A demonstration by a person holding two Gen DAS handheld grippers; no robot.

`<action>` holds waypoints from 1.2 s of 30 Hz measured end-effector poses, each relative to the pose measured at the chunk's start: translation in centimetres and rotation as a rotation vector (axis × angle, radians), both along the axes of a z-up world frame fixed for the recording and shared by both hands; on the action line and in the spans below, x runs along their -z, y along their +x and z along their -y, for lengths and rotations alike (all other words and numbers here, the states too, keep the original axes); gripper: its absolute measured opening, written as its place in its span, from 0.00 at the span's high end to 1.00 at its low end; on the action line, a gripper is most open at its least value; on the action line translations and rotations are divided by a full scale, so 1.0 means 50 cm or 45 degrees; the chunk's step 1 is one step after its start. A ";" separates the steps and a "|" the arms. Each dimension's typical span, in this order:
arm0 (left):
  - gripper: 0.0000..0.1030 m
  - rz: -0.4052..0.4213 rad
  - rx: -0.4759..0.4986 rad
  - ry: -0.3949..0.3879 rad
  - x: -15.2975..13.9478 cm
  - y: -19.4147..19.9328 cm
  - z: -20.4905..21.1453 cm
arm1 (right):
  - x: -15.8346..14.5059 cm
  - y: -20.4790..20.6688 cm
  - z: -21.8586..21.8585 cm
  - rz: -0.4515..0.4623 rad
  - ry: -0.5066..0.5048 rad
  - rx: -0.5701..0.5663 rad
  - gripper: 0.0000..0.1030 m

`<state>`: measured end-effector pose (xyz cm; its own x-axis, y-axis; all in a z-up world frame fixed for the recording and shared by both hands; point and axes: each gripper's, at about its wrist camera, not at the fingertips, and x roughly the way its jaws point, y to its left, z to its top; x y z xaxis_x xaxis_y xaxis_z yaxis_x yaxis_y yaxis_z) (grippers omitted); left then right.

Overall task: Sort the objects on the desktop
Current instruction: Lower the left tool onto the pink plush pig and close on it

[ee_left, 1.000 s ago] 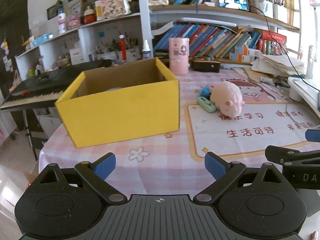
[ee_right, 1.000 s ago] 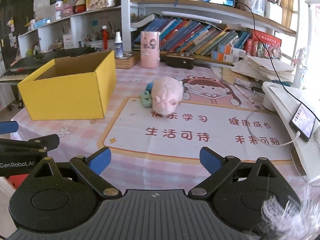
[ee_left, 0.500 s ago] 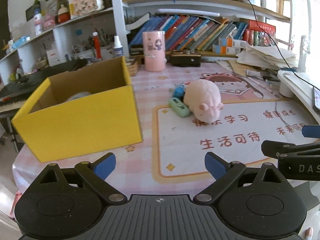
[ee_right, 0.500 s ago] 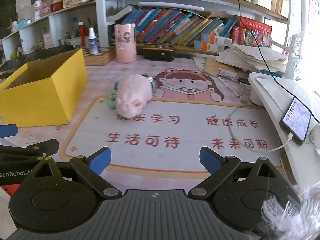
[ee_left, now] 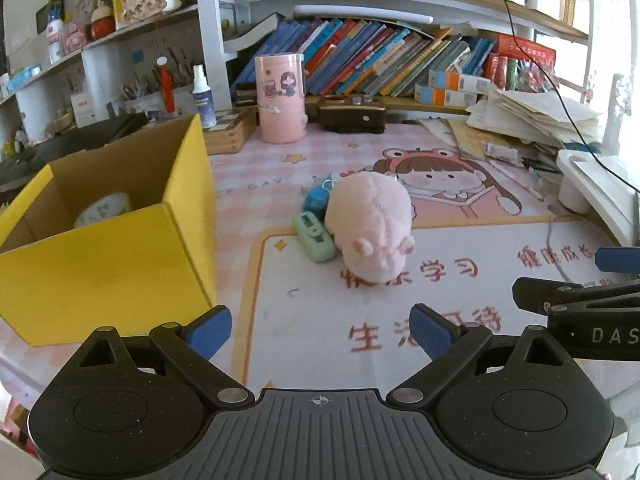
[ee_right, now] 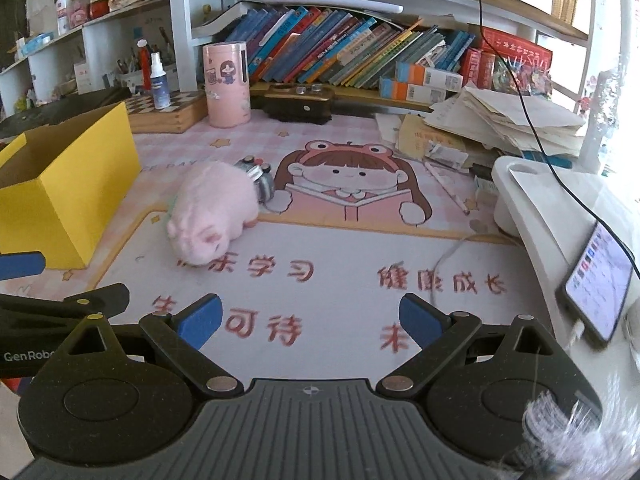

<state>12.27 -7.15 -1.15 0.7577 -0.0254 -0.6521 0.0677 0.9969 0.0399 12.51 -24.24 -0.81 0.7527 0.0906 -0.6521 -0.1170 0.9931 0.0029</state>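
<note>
A pink plush pig point(ee_left: 370, 226) point(ee_right: 214, 212) lies on the printed desk mat point(ee_left: 400, 320) in the middle of the table. A mint green device point(ee_left: 314, 238) and a small blue item point(ee_left: 317, 196) lie against its left side. Behind the pig sits a small grey toy point(ee_right: 260, 180). A yellow cardboard box point(ee_left: 108, 240) point(ee_right: 68, 188) stands open at the left, with a round white object point(ee_left: 102, 210) inside. My left gripper point(ee_left: 320, 330) is open and empty, short of the pig. My right gripper point(ee_right: 310, 318) is open and empty over the mat, right of the pig.
A pink cylinder holder point(ee_left: 281, 98) and a black case point(ee_left: 352, 119) stand at the back under shelves of books. Stacked papers point(ee_right: 500, 124) pile at the back right. A white stand point(ee_right: 560, 208) with a phone point(ee_right: 600, 280) and cable lies along the right edge.
Both grippers have swung to the right and forward, so the box has slid left in view and the pig is nearer. Both stay open.
</note>
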 end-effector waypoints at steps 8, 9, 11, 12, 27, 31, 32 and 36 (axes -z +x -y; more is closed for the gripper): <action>0.06 -0.001 -0.082 -0.026 -0.001 0.056 0.039 | -0.004 0.071 0.050 0.013 0.031 -0.052 0.07; 0.06 0.001 -0.096 -0.030 -0.002 0.064 0.044 | -0.006 0.082 0.058 0.016 0.043 -0.055 0.07; 0.06 0.008 -0.122 -0.031 -0.001 0.079 0.053 | -0.009 0.099 0.072 0.021 0.065 -0.059 0.07; 0.06 0.012 -0.134 -0.029 -0.002 0.088 0.058 | -0.011 0.108 0.078 0.024 0.075 -0.062 0.07; 0.10 -0.060 -0.225 -0.035 0.035 0.214 0.097 | -0.013 0.206 0.143 0.039 0.120 -0.106 0.07; 0.17 -0.096 -0.215 -0.051 0.052 0.240 0.103 | -0.008 0.219 0.152 0.034 0.122 -0.105 0.07; 0.18 -0.104 -0.207 -0.052 0.056 0.244 0.105 | -0.007 0.221 0.154 0.033 0.122 -0.102 0.07; 0.37 -0.139 -0.180 -0.064 0.072 0.258 0.113 | -0.004 0.228 0.160 0.026 0.123 -0.091 0.07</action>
